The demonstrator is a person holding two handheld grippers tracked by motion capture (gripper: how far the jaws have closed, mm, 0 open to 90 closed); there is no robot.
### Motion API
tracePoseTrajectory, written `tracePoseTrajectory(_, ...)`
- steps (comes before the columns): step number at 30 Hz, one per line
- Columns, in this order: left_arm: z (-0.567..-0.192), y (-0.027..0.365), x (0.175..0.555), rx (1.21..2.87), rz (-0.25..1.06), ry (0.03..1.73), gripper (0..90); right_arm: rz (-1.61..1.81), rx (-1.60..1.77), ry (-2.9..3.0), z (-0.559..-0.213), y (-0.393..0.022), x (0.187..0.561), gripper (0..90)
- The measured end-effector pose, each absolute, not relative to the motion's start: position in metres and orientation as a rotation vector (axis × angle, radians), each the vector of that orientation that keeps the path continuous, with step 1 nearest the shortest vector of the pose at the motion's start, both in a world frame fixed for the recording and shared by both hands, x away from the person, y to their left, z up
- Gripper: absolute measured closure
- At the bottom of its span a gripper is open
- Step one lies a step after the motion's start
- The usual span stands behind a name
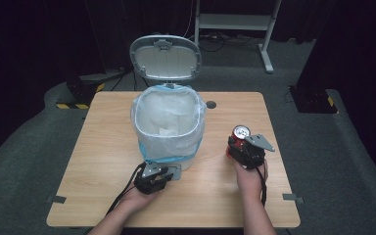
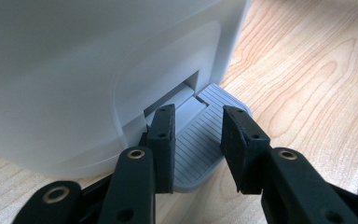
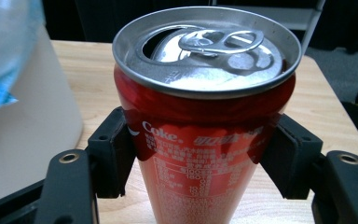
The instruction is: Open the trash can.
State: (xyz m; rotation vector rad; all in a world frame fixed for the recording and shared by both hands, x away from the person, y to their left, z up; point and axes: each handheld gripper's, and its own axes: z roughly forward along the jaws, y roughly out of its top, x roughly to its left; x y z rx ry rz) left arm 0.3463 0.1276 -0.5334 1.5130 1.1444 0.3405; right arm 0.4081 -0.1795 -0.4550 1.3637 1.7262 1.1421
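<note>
A white pedal bin point(image 1: 138, 119) lined with a clear bag stands mid-table, its grey lid point(image 1: 165, 58) raised. My left gripper point(image 1: 170, 173) is low at the bin's near side. In the left gripper view its jaws point(image 2: 198, 135) are apart, resting over the grey ribbed pedal point(image 2: 214, 100) at the foot of the bin wall point(image 2: 74, 70). My right gripper point(image 1: 241, 146) holds a red cola can point(image 1: 241, 132) upright to the right of the bin. In the right gripper view both pads press the sides of the can point(image 3: 205, 93), whose top is opened.
The wooden table point(image 1: 103, 147) has a round cable hole point(image 1: 211, 104) behind the bin. The bin's side point(image 3: 28, 121) and its bag point(image 3: 4, 37) lie left of the can. A white metal frame point(image 1: 235, 22) stands on the floor beyond.
</note>
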Motion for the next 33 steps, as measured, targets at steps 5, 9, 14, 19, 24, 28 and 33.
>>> tracePoseTrajectory(5,-0.534,0.127,0.346,1.508,0.340,1.148,64.9,1.169,1.317,1.720,-0.445,-0.177,0.397,33.0)
tracePoseTrajectory(9,-0.534,0.127,0.346,1.502,0.338,1.150,64.7,1.188,1.297,1.713,-0.438,-0.176,0.390,33.0)
tracePoseTrajectory(14,-0.533,0.132,0.346,1.585,0.348,1.120,63.5,1.216,1.277,1.700,-0.431,-0.175,0.381,33.0)
tracePoseTrajectory(19,-0.534,0.129,0.345,1.548,0.360,1.124,63.4,1.250,1.248,1.689,-0.420,-0.172,0.370,33.0)
tracePoseTrajectory(24,-0.534,0.128,0.345,1.548,0.364,1.126,63.4,1.279,1.210,1.674,-0.407,-0.169,0.358,33.1)
tracePoseTrajectory(28,-0.534,0.129,0.345,1.547,0.363,1.127,63.4,1.294,1.186,1.653,-0.397,-0.167,0.353,33.2)
tracePoseTrajectory(33,-0.534,0.129,0.345,1.546,0.362,1.127,63.4,1.328,1.147,1.617,-0.377,-0.164,0.348,33.2)
